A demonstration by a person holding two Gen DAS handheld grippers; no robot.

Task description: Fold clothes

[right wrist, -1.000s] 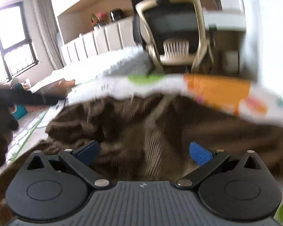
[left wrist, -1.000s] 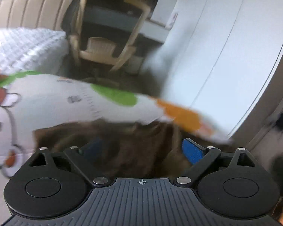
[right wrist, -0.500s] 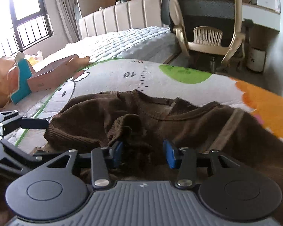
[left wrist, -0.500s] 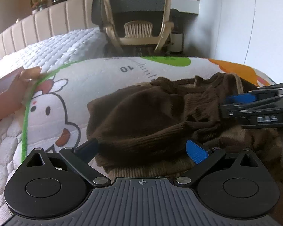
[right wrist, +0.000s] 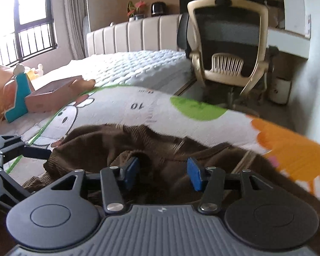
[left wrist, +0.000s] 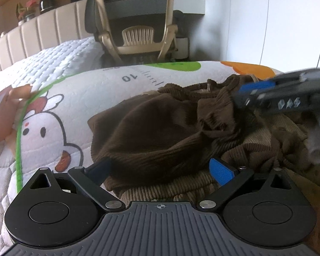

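My left fingers (left wrist: 160, 170) stand wide open over the crumpled brown sweater (left wrist: 164, 132) on the printed mat (left wrist: 91, 89), while my right fingers (right wrist: 163, 173) are opening around a fold of it.

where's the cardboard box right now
In the right wrist view the cardboard box sits at the left on the white bed, beside the cartoon mat, beyond the brown sweater.

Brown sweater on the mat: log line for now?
brown sweater: crumpled on mat | left gripper: open, over sweater | right gripper: opening, fabric between
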